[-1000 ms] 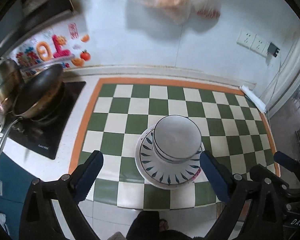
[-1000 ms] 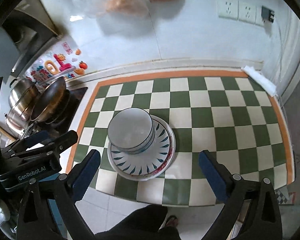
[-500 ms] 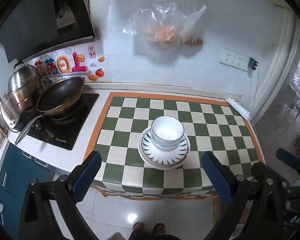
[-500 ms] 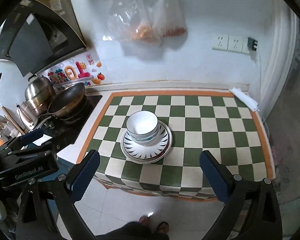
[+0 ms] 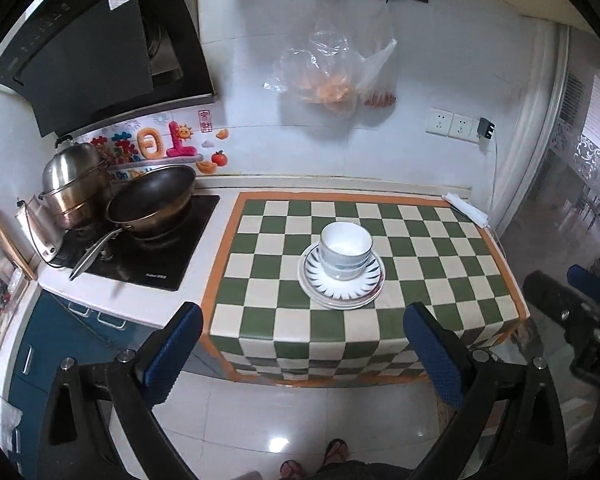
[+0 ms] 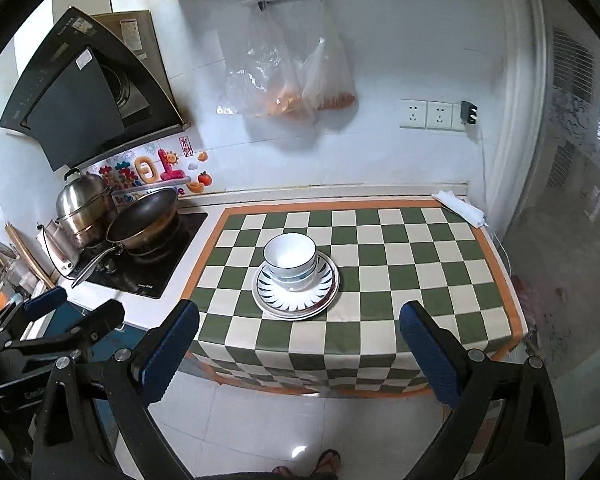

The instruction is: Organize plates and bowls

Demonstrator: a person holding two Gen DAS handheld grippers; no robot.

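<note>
Two stacked bowls (image 6: 290, 256) on two stacked plates (image 6: 296, 294); exact stack counts hard to tell. One wok (image 6: 144, 220), one steel pot (image 6: 85, 202), two hanging plastic bags (image 6: 292, 68), three wall sockets (image 6: 436, 115).

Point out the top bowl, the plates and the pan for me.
Top bowl (image 6: 290, 254), right wrist view, inside of the bowl.
Plates (image 6: 320, 296), right wrist view, patterned rim.
Pan (image 5: 152, 194), left wrist view, dark inner surface.

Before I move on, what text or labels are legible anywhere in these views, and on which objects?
"10": large foam digits in the wall decals.
"On": part of a decal line behind the wok; the rest is hidden.
"Gen": start of the marking on the left hand-held gripper, cut off.
Cooktop brand, range hood print, red wall tag: too small to read.
</note>
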